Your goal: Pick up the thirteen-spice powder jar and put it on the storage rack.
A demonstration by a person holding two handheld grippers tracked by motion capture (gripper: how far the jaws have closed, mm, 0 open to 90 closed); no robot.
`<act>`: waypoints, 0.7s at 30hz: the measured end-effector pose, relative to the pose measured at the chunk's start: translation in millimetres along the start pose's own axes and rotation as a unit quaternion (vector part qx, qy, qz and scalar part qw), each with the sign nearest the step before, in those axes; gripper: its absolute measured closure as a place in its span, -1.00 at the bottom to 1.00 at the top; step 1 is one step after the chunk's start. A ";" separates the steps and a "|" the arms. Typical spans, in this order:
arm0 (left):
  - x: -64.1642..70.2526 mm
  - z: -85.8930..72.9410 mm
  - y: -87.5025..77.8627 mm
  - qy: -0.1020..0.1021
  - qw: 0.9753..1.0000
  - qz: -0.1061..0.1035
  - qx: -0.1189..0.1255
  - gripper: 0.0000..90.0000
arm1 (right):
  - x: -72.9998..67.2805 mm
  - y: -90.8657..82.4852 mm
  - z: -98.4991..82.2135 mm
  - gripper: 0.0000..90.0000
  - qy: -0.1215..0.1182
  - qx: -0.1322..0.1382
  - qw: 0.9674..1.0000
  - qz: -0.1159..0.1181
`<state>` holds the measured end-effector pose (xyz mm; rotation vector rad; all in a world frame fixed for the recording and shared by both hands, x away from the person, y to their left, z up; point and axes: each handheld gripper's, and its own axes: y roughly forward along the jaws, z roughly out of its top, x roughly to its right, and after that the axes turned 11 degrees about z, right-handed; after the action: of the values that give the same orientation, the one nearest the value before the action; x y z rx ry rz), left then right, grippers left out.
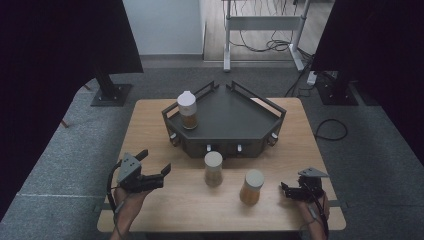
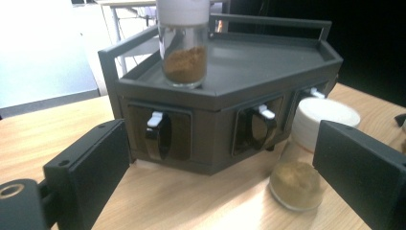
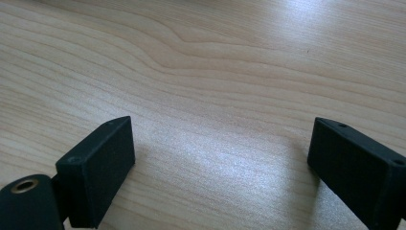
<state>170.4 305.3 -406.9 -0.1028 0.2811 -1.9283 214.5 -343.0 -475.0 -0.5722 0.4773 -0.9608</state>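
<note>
A dark grey corner rack with low rails stands at the middle back of the wooden table. A white-lidded jar of brown powder stands upright on the rack's top at its left end. Two more such jars stand on the table in front of the rack, one in the middle and one to its right. My left gripper hovers open to the left of the middle jar, nothing between its jaws. My right gripper rests open to the right of the right jar. In the left gripper view the rack, its jar and the table jar show.
The rack's front face has recesses with dark round fittings and white tabs. The right gripper view looks down on bare wood between its own jaws. Dark stands and loose cables lie on the grey floor around the table.
</note>
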 end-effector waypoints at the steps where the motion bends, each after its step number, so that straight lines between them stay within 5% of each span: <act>1: 0.3 -1.7 0.7 -0.001 1.000 -0.001 -0.003 -0.89 | 0.0 0.0 0.0 -0.81 0.000 0.000 1.000 0.000; 21: 9.8 -28.1 11.1 0.007 0.999 0.003 -0.040 -0.89 | -0.1 0.0 -0.2 -0.82 -0.001 0.000 1.000 0.001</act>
<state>171.2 296.5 -437.5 -0.1413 0.3665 -1.9128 214.3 -342.9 -475.2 -0.5719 0.4764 -0.9592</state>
